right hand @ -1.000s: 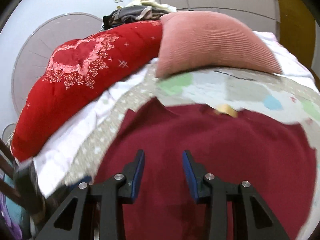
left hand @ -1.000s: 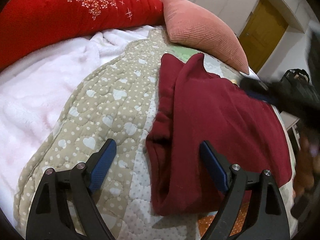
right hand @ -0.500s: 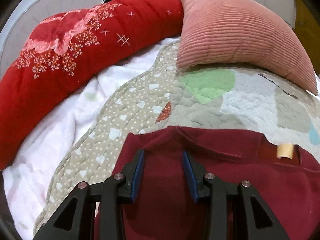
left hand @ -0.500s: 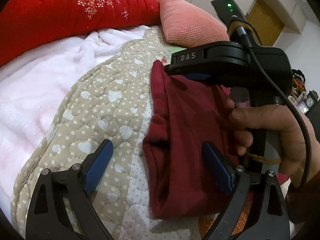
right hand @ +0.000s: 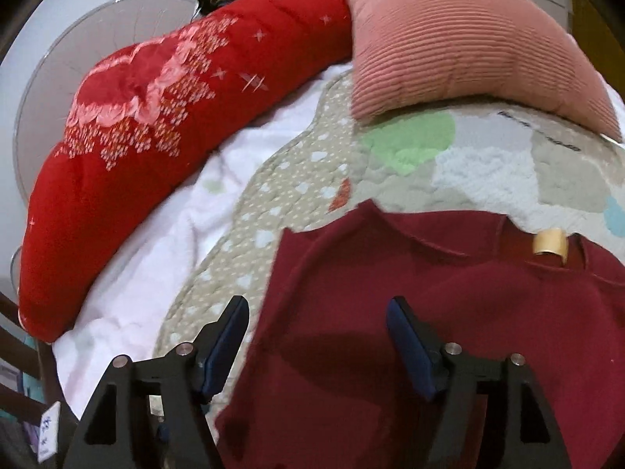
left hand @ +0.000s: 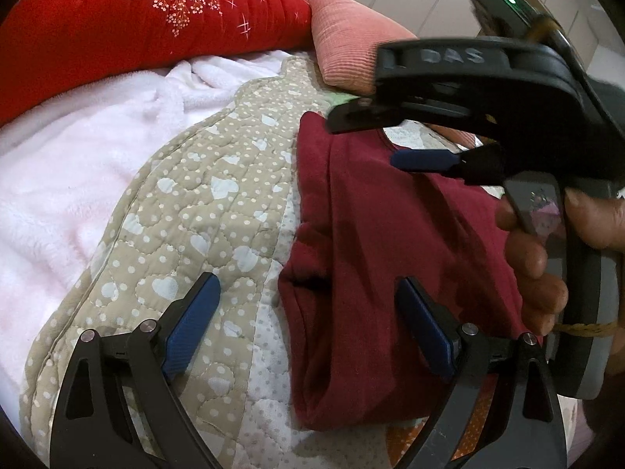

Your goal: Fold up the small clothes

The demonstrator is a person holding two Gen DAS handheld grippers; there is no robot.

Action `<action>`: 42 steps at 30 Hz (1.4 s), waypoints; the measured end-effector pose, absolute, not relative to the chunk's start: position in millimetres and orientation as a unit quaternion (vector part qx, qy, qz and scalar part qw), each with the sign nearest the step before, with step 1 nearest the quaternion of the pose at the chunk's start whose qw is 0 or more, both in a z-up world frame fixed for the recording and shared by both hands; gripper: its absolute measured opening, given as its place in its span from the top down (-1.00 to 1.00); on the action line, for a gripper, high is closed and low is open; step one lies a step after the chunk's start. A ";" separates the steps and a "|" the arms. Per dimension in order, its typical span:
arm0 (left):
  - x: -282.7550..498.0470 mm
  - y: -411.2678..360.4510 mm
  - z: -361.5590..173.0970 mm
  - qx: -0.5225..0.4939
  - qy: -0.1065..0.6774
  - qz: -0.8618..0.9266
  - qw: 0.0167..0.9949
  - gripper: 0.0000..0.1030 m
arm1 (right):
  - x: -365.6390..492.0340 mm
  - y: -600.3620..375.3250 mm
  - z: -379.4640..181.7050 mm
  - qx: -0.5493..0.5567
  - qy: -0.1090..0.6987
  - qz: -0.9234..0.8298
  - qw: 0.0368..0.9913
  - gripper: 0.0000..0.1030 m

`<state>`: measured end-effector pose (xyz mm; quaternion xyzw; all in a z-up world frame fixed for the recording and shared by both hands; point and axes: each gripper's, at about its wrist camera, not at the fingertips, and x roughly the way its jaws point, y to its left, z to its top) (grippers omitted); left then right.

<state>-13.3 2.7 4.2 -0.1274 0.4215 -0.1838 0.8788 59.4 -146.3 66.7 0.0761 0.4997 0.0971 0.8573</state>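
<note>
- The dark red top (left hand: pixel 375 234) lies on the quilt (left hand: pixel 203 211), one side folded over.
- The left gripper (left hand: pixel 312 324) is spread wide at the folded edge.
- The right gripper (right hand: pixel 318 336) is wide too; contact looks unlikely, though blur hides it.

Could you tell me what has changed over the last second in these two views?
The right gripper swung in over the maroon garment's folded left side, then opened its jaws wide from nearly closed; nothing is gripped. The left gripper stayed open, straddling the garment's near edge. The garment and pink pillow lie unchanged.
</note>
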 end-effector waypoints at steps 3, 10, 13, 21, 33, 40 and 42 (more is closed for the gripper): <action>-13.3 2.5 4.3 -0.128 0.421 -0.184 0.879 -0.80 | 70.0 -122.3 59.0 0.030 0.519 0.103 0.848 -0.43; -13.7 3.3 5.2 -0.129 0.421 -0.186 0.878 -0.82 | 78.6 -91.4 36.0 -0.079 0.533 0.091 0.838 -0.75; -13.9 2.2 5.6 -0.127 0.422 -0.186 0.878 -0.83 | 76.0 -92.1 31.9 -0.105 0.527 0.098 0.838 -0.75; -13.3 0.0 6.3 -0.129 0.422 -0.188 0.878 -0.88 | 61.1 -113.1 41.9 -0.089 0.491 0.093 0.862 0.20; -8.3 -17.0 16.5 -0.124 0.428 -0.218 0.868 -0.26 | 31.1 -149.4 73.8 0.016 0.444 0.114 0.888 0.64; -26.9 -66.3 57.7 -0.111 0.428 -0.286 0.850 0.49 | -6.0 -189.4 117.1 0.061 0.404 0.120 0.905 0.72; -37.3 -87.9 75.2 -0.091 0.413 -0.305 0.853 0.49 | -22.0 -209.1 131.5 0.070 0.388 0.113 0.912 0.73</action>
